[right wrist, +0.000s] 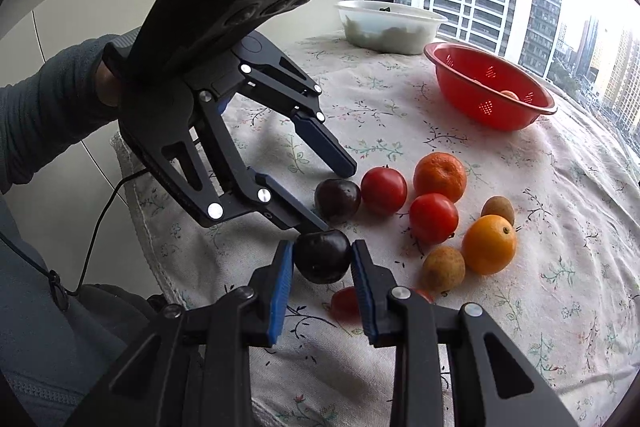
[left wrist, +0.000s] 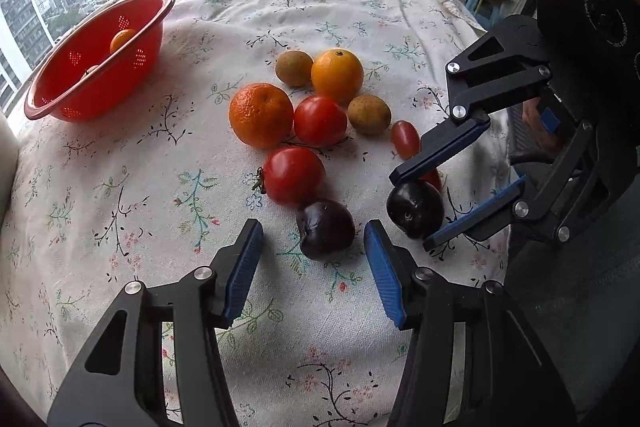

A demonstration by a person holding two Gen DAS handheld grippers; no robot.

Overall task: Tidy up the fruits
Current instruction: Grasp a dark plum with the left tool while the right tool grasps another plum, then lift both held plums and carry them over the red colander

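Fruit lies clustered on the floral tablecloth [left wrist: 120, 187]: two oranges [left wrist: 261, 115], two red tomatoes [left wrist: 320, 121], two brown fruits [left wrist: 369, 115], small red tomatoes [left wrist: 405, 139] and two dark plums. My left gripper [left wrist: 314, 251] is open around one dark plum [left wrist: 326, 235], not touching it. My right gripper [right wrist: 322, 259] is shut on the other dark plum [right wrist: 322, 257], which sits low at the table surface; it shows in the left wrist view [left wrist: 415, 209] too. A red colander [left wrist: 96, 59] holds an orange fruit.
A white bowl [right wrist: 390, 25] stands behind the red colander [right wrist: 492, 91] near the window. The table edge runs close to the right gripper's side. Open cloth lies between the colander and the fruit cluster.
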